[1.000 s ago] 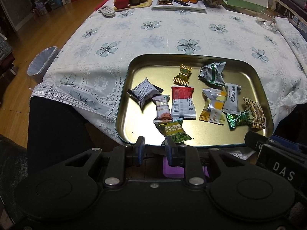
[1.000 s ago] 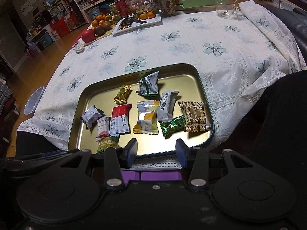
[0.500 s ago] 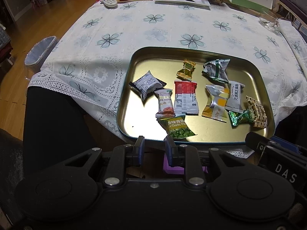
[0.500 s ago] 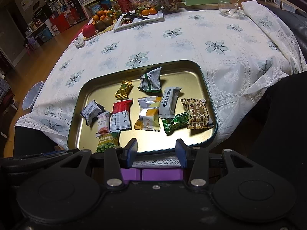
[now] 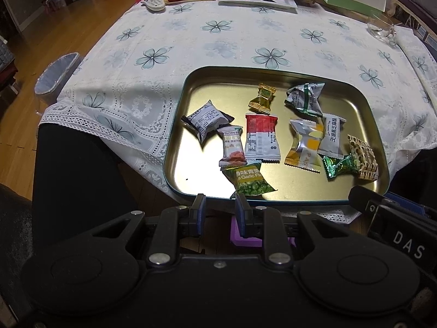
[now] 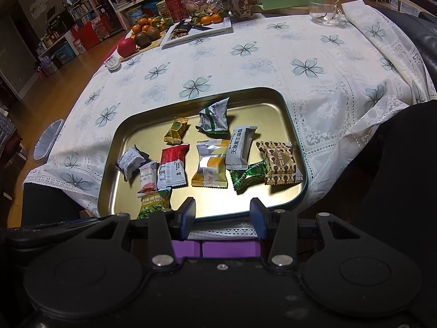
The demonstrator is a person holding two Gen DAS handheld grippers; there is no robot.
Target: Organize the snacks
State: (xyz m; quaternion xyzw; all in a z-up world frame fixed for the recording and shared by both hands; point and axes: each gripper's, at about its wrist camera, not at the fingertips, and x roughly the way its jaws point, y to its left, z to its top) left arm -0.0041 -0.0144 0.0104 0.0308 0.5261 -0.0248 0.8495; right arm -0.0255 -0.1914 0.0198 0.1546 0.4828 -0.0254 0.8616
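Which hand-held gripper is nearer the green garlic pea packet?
Left. The left hand-held gripper sits just short of the green garlic pea packet; the right hand-held gripper is off to the packet's right.

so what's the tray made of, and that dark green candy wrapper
Tray: likely metal with a glossy gold-tone inside, since it mirrors glare and packet reflections; the outer rim looks dark teal.
Dark green candy wrapper: seemingly metallised foil or film, crinkled and glinting, ends twisted.

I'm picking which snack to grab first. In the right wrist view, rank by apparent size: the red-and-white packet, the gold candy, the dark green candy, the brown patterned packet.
1. Red-and-white packet and brown patterned packet: look alike, no ranking.
2. Dark green candy.
3. Gold candy, though it lies farther away, so unsure.
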